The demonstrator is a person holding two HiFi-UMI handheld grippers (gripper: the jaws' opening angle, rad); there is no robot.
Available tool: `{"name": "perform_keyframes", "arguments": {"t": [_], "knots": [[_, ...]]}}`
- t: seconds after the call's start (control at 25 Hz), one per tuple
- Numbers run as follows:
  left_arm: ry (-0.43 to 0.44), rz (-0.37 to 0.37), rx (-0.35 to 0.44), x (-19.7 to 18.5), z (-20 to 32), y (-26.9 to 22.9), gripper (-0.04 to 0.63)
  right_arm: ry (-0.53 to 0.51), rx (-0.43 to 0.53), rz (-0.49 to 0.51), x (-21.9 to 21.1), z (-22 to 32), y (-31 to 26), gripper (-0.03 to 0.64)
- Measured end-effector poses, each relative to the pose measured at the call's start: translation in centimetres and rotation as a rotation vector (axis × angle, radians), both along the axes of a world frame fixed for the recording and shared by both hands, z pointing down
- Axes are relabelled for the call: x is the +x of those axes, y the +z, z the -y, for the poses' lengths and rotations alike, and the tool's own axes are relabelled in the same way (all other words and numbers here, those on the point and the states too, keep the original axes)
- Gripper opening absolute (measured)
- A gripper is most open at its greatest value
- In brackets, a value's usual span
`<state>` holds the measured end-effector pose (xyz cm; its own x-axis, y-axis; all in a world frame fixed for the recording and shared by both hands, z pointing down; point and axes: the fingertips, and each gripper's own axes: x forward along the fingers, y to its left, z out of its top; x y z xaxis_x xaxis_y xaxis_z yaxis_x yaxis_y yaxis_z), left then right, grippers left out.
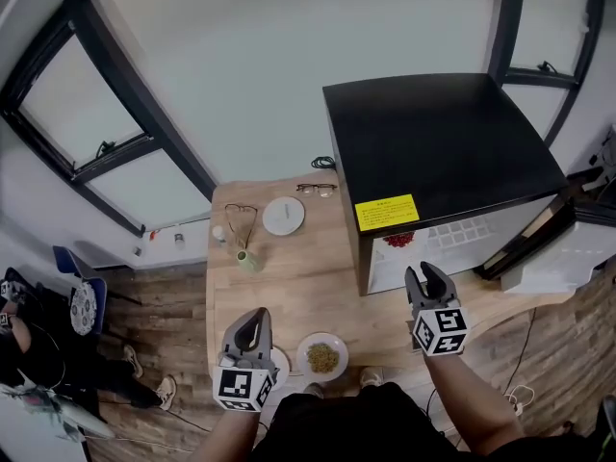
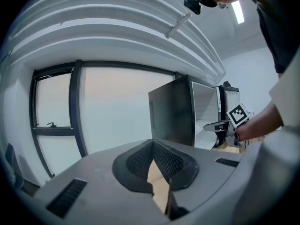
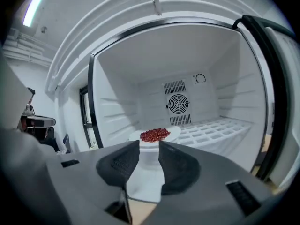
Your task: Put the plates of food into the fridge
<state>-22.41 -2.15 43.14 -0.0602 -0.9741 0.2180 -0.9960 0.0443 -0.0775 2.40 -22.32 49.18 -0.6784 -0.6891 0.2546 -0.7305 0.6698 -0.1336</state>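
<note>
A black mini fridge (image 1: pixel 438 152) stands on the wooden table (image 1: pixel 298 287) with its door (image 1: pixel 553 234) swung open to the right. Inside, on the white shelf, sits a plate of red food (image 1: pixel 398 240) (image 3: pixel 154 134). My right gripper (image 1: pixel 428 282) (image 3: pixel 149 146) hovers just outside the fridge opening, open, with nothing between its fingers. A plate of yellow-green food (image 1: pixel 321 357) rests at the table's near edge. Beside it my left gripper (image 1: pixel 252 330) (image 2: pixel 151 149) is shut and empty, above a second white plate (image 1: pixel 280 362) that it mostly hides.
At the back of the table lie a round white lid (image 1: pixel 283 216), a pair of glasses (image 1: pixel 317 189) and a small green cup (image 1: pixel 248 259). The fridge's wire shelf (image 3: pixel 215 130) is bare to the right of the red plate. Windows line the wall behind.
</note>
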Motion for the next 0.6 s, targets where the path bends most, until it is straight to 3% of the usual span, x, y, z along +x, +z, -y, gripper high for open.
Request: {"name": "perform_keyframes", "arguments": {"t": [0.24, 0.6], "knots": [[0.048, 0.019, 0.016, -2.1, -2.3, -0.2, 0.003, -0.011, -0.057, 0.03, -1.6, -5.3, 0.6, 0.143], [0.138, -0.039, 0.025, -5.5, -6.4, 1.2, 0.003, -0.056, -0.181, 0.08, -5.2, -15.1, 3.7, 0.143]]}}
